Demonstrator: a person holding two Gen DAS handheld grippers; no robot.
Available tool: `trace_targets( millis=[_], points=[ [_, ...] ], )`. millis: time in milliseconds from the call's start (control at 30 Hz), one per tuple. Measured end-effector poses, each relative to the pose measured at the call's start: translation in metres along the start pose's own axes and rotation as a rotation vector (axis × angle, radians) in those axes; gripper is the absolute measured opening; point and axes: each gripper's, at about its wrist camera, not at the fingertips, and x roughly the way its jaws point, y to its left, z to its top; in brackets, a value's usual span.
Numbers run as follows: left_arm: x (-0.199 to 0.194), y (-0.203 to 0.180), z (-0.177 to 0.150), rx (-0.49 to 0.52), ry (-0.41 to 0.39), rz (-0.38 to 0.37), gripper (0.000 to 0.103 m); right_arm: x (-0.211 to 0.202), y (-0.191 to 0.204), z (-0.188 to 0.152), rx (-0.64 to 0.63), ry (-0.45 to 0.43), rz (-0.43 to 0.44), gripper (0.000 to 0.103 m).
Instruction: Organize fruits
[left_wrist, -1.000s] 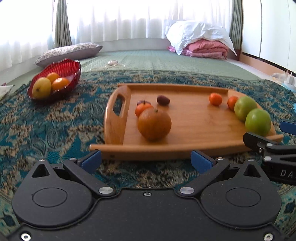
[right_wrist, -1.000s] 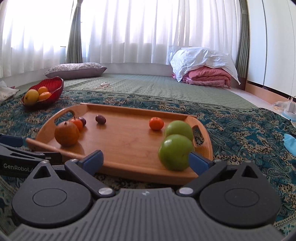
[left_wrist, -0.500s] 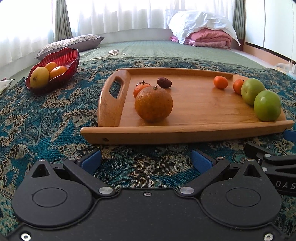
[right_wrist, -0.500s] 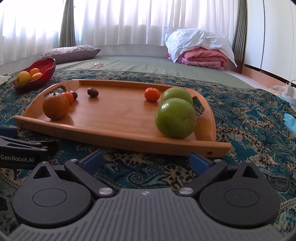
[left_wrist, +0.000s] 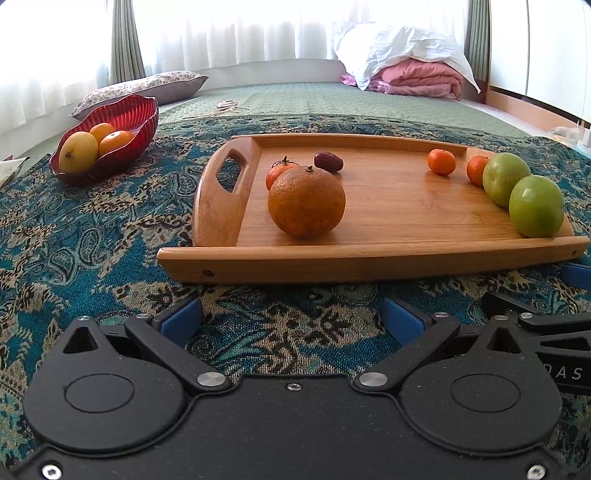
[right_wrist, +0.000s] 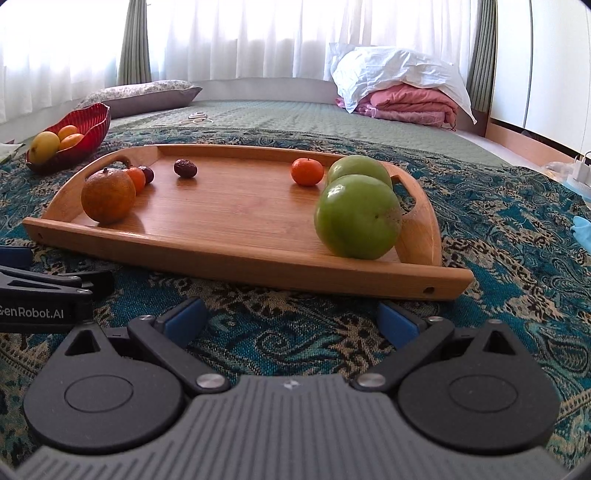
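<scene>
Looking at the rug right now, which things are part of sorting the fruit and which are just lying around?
For the job:
wooden tray
large orange
two green fruits
small oranges
dark date
red bowl holding fruit

Lying about:
pillow
folded pink bedding
white cord

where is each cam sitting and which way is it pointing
Left wrist: low on the left gripper, before the tray's left half, facing the big orange; its own open blue-padded fingers show, with the right gripper's tip at the right edge.
Right wrist: low on the right gripper, before the tray's right half, facing the near green fruit; its own open fingers show, the left gripper's side at left.
Shared: the wooden tray, the red bowl, the patterned blanket.
</scene>
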Motion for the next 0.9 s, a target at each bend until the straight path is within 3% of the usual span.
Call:
trace_targets(
  millis=[900],
  points=[
    [-0.0003, 0.0030, -0.0006, -0.019, -0.002, -0.012, 0.103, -0.0008, 0.0005, -0.0009, 0.000, -0.002, -0.001, 0.103]
  ],
)
